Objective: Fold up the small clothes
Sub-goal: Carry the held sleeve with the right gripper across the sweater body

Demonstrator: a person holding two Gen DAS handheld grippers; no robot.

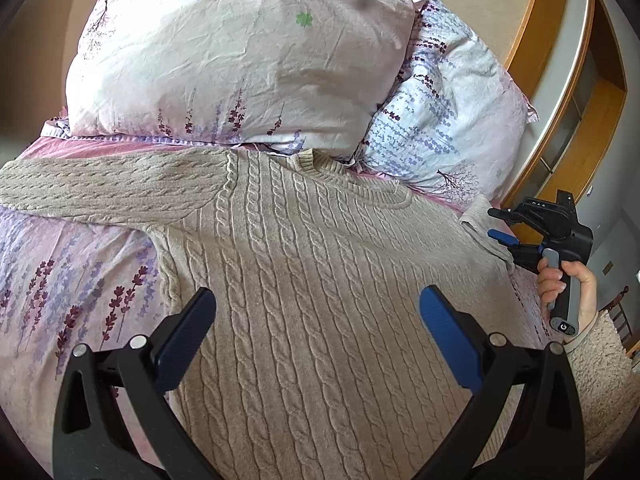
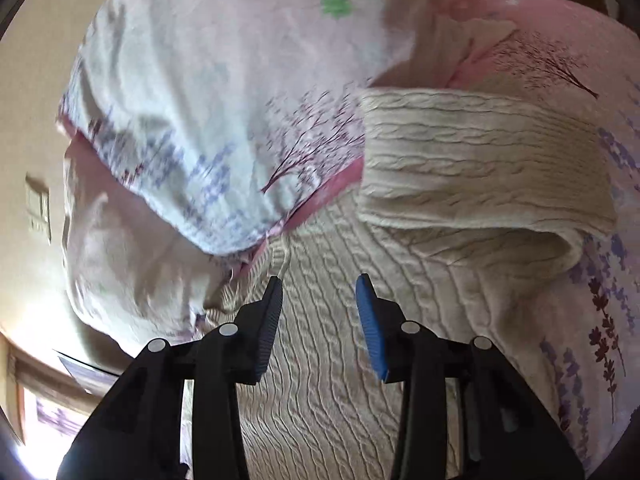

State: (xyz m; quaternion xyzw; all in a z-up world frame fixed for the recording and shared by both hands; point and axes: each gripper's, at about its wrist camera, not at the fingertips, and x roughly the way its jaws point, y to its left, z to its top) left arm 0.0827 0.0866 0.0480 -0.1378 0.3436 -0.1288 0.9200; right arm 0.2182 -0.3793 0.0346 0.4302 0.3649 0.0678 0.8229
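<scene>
A beige cable-knit sweater (image 1: 320,264) lies flat on the bed with its neck toward the pillows. One sleeve (image 1: 100,192) stretches out to the left. My left gripper (image 1: 318,292) hovers open over the sweater's body, with nothing between its fingers. My right gripper (image 1: 496,224) is at the sweater's right shoulder, next to the end of the other sleeve (image 1: 476,216). In the right wrist view that sleeve (image 2: 480,168) lies across the sweater's upper part. The right gripper (image 2: 319,280) is open above the knit (image 2: 320,360), and its jaws hold nothing.
Two floral pillows (image 1: 240,60) (image 1: 448,120) rest against the sweater's neck. A pink and lavender printed sheet (image 1: 60,280) covers the bed. Wooden furniture (image 1: 560,120) stands beyond the bed's right side. A person's hand (image 1: 568,288) and fleecy sleeve (image 1: 600,364) hold the right gripper's handle.
</scene>
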